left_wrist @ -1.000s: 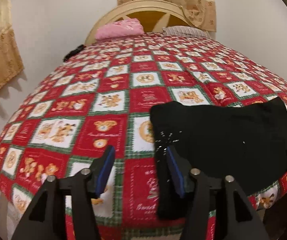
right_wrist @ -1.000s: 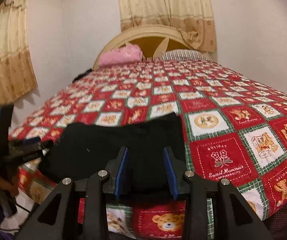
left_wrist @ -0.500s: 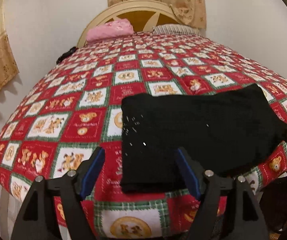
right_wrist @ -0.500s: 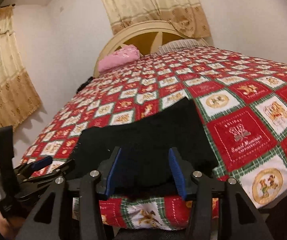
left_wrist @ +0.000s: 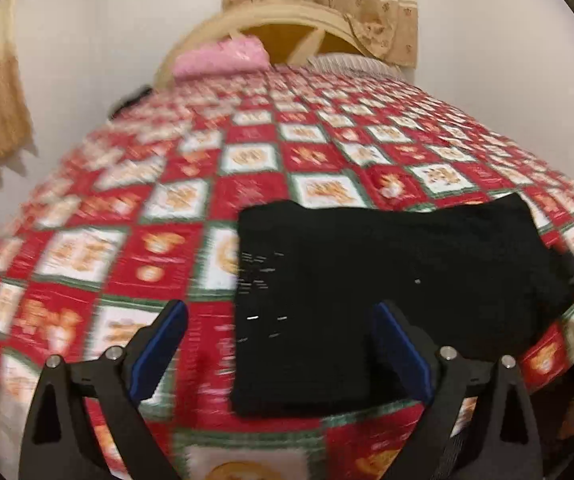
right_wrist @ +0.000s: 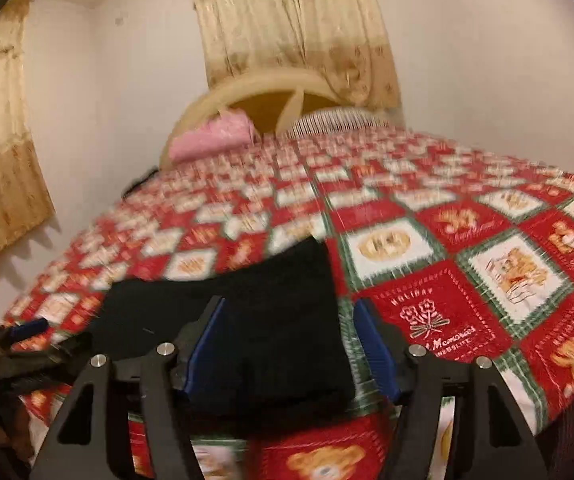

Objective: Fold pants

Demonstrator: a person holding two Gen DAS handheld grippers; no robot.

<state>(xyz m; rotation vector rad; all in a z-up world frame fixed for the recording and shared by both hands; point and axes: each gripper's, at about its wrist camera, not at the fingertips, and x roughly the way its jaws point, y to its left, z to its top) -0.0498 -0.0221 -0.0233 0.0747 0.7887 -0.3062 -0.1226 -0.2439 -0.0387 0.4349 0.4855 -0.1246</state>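
The black pants [left_wrist: 387,292] are lying folded into a flat, roughly rectangular slab near the foot edge of the bed, their dark, matte cloth showing a few pale specks of lint near one side. The left gripper [left_wrist: 279,344] is hanging over the pants' near left corner with its jaws spread very wide, having just been opening; the cloth is showing in the gap between them, but the blue pads are pressing on nothing. The right gripper [right_wrist: 287,340] is hovering over the other end of the pants [right_wrist: 247,320], its jaws also having just been opening; the blue-padded fingers are standing clear of the fabric between them.

Under the pants, the quilt [left_wrist: 167,216] is spreading across the whole bed, a patchwork of red and white squares with green borders, printed with teddy bears and holiday lettering. At the far end a pink pillow [left_wrist: 223,58] is resting just beside a striped pillow [left_wrist: 351,62], both against a curved cream headboard [left_wrist: 287,20] with a rounded arch. Beige patterned curtains [right_wrist: 291,28] are hanging on the plain white wall behind it and at the left.
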